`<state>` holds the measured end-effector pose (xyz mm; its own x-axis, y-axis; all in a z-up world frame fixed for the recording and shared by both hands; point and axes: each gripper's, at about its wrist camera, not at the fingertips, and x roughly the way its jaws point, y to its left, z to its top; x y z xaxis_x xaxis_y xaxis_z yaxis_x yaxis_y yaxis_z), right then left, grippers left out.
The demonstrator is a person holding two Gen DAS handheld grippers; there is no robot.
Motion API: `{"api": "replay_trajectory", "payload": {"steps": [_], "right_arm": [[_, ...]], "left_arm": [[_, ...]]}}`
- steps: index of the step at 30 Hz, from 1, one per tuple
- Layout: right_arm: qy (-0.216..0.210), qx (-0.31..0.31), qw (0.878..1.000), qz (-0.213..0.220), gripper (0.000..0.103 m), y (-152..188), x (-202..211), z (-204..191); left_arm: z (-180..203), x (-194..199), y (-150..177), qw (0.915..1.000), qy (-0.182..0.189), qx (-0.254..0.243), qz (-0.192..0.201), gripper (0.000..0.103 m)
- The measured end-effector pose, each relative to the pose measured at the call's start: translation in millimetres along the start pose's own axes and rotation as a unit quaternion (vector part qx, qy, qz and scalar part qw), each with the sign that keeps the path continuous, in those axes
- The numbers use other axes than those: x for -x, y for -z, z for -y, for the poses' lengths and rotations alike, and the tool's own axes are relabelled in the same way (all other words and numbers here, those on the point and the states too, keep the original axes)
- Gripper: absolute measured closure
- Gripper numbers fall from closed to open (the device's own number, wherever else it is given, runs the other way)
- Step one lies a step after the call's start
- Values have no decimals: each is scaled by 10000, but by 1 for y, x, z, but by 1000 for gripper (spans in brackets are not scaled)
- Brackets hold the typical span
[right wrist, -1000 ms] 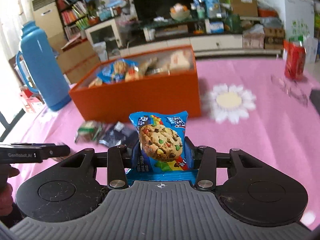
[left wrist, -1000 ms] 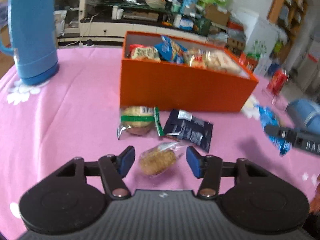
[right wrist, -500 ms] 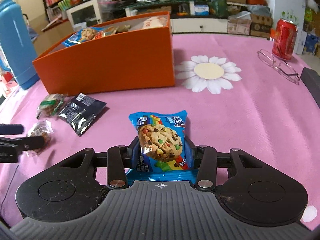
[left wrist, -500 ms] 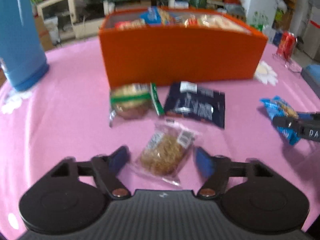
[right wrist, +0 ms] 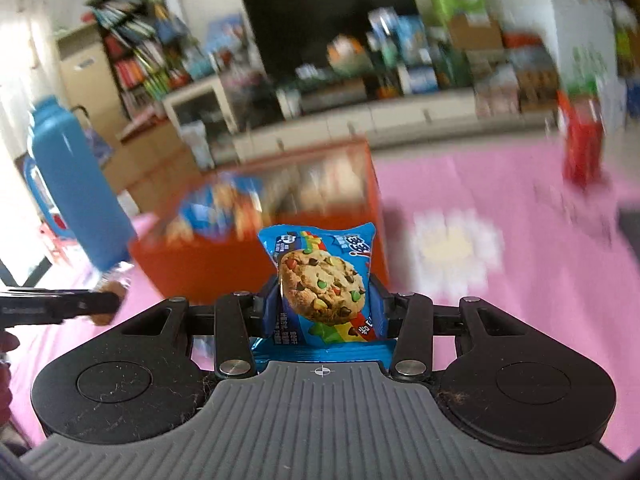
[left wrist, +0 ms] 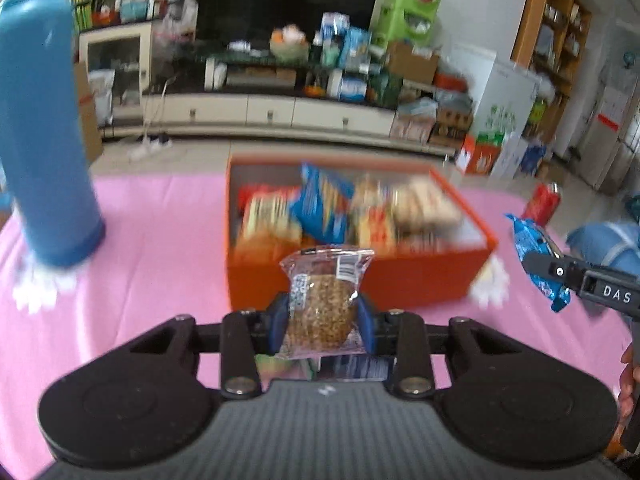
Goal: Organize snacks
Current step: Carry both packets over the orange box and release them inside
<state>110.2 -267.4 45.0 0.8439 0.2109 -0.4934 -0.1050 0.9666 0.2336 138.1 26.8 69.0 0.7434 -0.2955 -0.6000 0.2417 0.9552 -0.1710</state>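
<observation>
1. Left gripper [left wrist: 322, 316] raised above the pink tablecloth [left wrist: 160, 248], pinching a clear-wrapped grain cake [left wrist: 324, 304].
2. Right gripper [right wrist: 324, 304] clamped on a blue cookie packet [right wrist: 322, 280], off the table.
3. Orange box [left wrist: 400, 280] just ahead, already holding several snacks.
4. Step in hand, judging by this: carrying both packets to the box.
5. Next: positioning over the opening, then spreading the fingers.

Blue thermos [left wrist: 42, 128] and, seemingly, red can [left wrist: 543, 203] on pink tablecloth [left wrist: 160, 248].
</observation>
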Motion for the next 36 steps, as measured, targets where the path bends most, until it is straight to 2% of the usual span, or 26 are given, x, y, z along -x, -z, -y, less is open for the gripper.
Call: {"api": "replay_trajectory", "payload": {"steps": [4,7,10,16,17,18,19,21,23,26,28,31,33,36], "right_arm": [[16,361,9989,287,76,-50,-33,-11],[-10,511,9987,76,76,-68,-77,-15],[-33,764,9968,-229,76,-69,-115,-20],[2,917,9928,-765,74,-59,-169,-19],[98,1091,9910,-764,71,-58,-172,-22],[127,1208,9896,-776,67,-58,-174,-26],[113,1257,9889,-787,64,-59,-175,-28],[49,1225,9892,-807,57,-60,-173,-30],[23,1084,9921,-633,52,-63,-158,-28],[69,911,9958,-115,19,-58,-116,-22],[100,704,9974,145,16,-50,-86,-14],[43,267,9993,242,12,-25,-45,-4],[74,-61,9999,131,10,0,-27,3],[115,-401,9989,-232,11,39,-23,13]], "left_arm": [[15,-39,-45,9998,63,-41,182,70],[20,-72,-70,9995,-144,-143,231,70],[13,-108,-87,9979,-584,-204,169,70],[-11,-155,-88,9951,-917,-204,-319,69],[-10,-156,-85,9942,-994,-266,-316,63],[-11,-155,-86,9935,-1056,-306,-280,57],[-10,-152,-87,9934,-1080,-326,-227,46],[-10,-136,-87,9948,-972,-289,-30,43],[-10,-112,-87,9964,-781,-226,242,39],[-7,-76,-77,9965,-672,-210,454,37],[-5,-53,-62,9971,-571,-162,476,37],[-8,-22,-25,9984,-440,48,354,36],[-9,-8,6,9985,-478,208,138,36],[-13,5,50,9968,-623,424,-255,36]]}}
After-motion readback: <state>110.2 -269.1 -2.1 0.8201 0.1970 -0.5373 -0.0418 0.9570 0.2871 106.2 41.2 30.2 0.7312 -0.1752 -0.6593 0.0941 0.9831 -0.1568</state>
